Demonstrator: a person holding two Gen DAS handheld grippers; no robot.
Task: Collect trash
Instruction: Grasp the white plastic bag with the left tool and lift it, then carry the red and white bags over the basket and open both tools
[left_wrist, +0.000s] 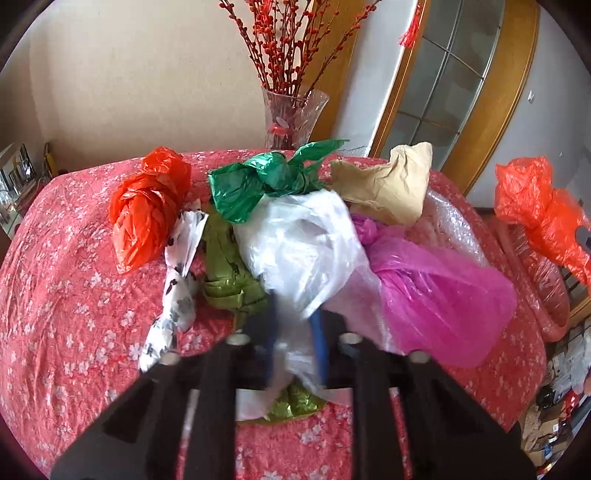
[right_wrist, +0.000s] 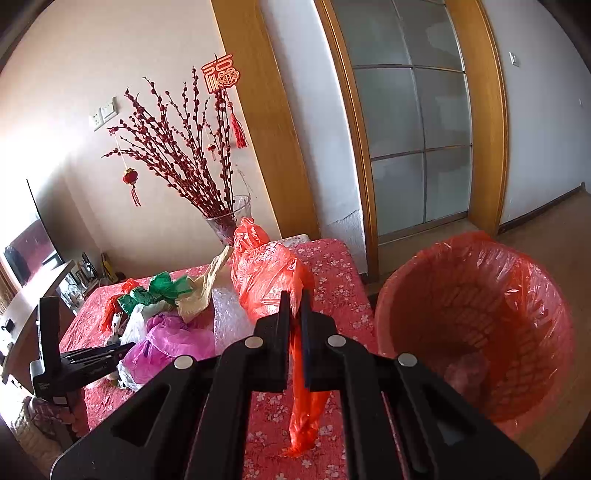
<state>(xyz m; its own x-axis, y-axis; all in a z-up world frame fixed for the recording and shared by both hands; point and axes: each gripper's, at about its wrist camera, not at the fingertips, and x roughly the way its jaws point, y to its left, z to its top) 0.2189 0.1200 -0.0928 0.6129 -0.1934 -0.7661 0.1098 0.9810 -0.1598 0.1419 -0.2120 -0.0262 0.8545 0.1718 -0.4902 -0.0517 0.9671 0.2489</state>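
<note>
Right wrist view: right tool (right_wrist: 294, 295) pinches crumpled orange bag (right_wrist: 266, 273); left tool (left_wrist: 297, 306) clamps translucent white bag (left_wrist: 299, 236).

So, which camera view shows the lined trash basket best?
The right wrist view. There the trash basket shows whole: its open mouth, its red liner and something pale at the bottom, beside the table. The left wrist view shows only a strip of it at the right edge, below an orange bag.

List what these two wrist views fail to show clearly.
- Left wrist view: left gripper fingertips motion-blurred and wrapped by the clear plastic bag, so the grip point is unclear.
- Right wrist view: pale item in the lined trash basket is too dim to identify.
- Bubble wrap is partly hidden by the orange bag.
</note>
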